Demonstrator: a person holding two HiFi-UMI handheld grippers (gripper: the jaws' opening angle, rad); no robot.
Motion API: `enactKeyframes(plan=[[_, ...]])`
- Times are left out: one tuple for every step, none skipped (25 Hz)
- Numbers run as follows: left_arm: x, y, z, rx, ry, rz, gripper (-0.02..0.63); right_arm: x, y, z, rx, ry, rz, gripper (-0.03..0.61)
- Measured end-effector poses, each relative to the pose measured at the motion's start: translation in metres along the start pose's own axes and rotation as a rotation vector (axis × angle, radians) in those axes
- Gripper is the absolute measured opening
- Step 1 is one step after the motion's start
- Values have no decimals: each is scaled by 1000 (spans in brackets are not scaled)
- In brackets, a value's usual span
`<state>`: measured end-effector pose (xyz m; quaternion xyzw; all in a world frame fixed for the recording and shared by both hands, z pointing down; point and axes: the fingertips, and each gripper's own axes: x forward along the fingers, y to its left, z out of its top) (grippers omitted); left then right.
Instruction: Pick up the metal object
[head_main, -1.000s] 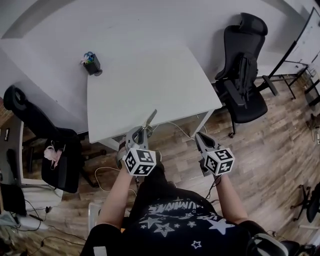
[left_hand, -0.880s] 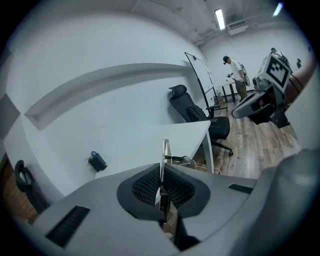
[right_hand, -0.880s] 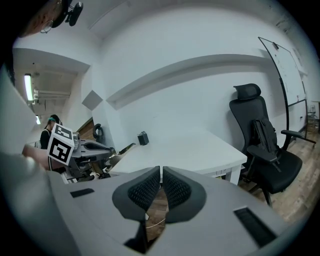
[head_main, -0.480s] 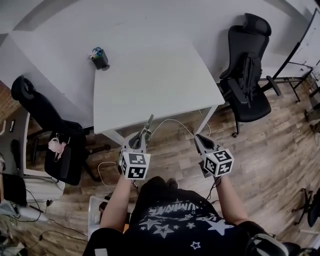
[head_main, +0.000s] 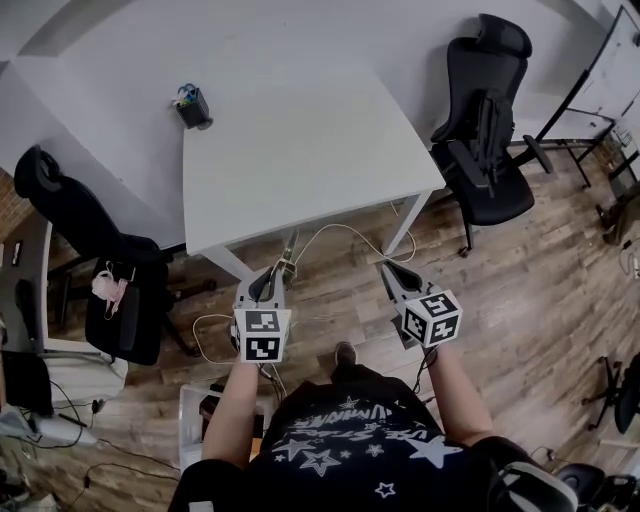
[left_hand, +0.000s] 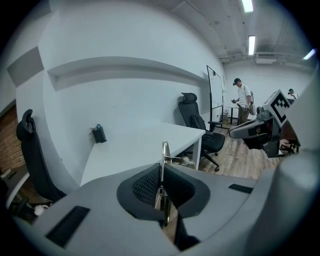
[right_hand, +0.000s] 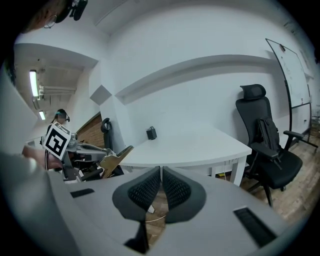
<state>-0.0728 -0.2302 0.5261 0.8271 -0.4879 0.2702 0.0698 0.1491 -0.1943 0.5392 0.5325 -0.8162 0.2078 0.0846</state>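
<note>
The left gripper is clamped on the metal object. Its two dark ribbed pads press on the flat faces with no gap showing. In the left gripper view the piece is seen edge-on, a thin bright strip that rises out of the jaws and points up and forward along the gripper's own line.

In the head view, the left gripper holds the metal object in the air, in front of the person. Its long axis runs away from the person toward the near edge of the white table, leaning slightly to the right. The far tip sits just short of that edge, over the wooden floor.

The right gripper is closed on nothing, its pads meeting. It is level with the left one and well apart from it. From its view the metal object shows broadside, a tan flat blade pointing up and to the right.

A dark pen holder stands at the table's far left corner. A black office chair is at the table's right, and another chair is at its left.
</note>
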Motion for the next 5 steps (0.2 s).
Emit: enactKeyframes(plan=[[-8, 3, -4, -2, -4, -3, 29, -3, 10, -3, -2, -1, -1, 51], [-17, 5, -10, -4, -6, -5, 29, -6, 20, -6, -4, -1, -1, 51], [-27, 8, -17, -6, -6, -8, 29, -10, 31, -10, -5, 1, 0, 51], [-36, 10, -24, -9, -5, -10, 29, -13, 42, -15, -6, 3, 1, 51], [-46, 12, -32, -12, -3, -13, 29, -16, 53, -20, -7, 6, 2, 51]])
